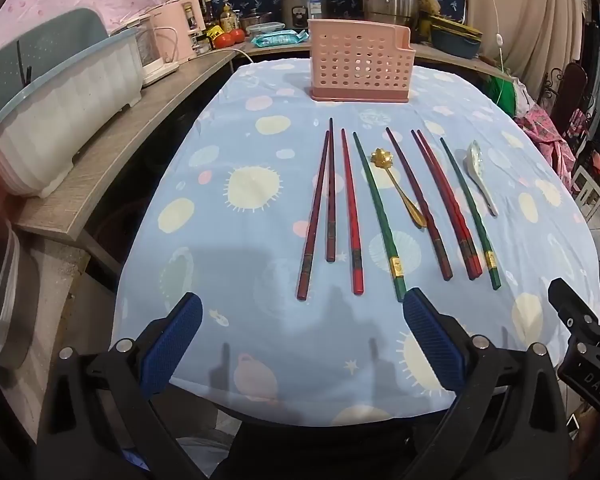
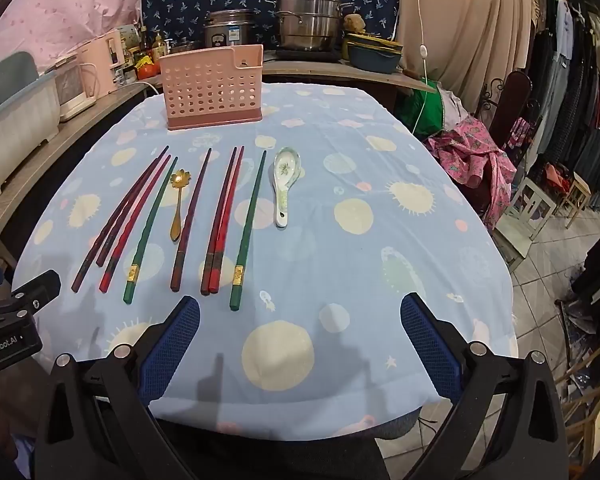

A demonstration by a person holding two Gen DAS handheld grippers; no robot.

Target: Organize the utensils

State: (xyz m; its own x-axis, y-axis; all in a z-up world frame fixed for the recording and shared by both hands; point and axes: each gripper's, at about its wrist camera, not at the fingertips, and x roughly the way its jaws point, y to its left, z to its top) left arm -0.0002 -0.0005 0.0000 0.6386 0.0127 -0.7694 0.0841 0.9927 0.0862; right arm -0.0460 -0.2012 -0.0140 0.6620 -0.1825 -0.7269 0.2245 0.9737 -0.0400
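A pink perforated utensil holder [image 1: 360, 62] [image 2: 212, 86] stands upright at the far end of the table. Several red, dark red and green chopsticks [image 1: 350, 210] [image 2: 224, 220] lie side by side on the blue cloth. A gold flower-shaped spoon [image 1: 400, 188] [image 2: 178, 204] lies among them. A white ceramic spoon [image 1: 480, 176] [image 2: 284, 184] lies at the right end of the row. My left gripper [image 1: 302, 344] is open and empty above the near edge, before the chopstick ends. My right gripper [image 2: 300, 344] is open and empty, near the edge, right of the row.
The table [image 2: 380, 240] has a blue patterned cloth. A wooden counter [image 1: 120, 148] on the left holds a white bin and pink appliances. Steel pots [image 2: 308, 16] stand behind the holder. Chairs and hanging clothes [image 2: 560, 120] are on the right.
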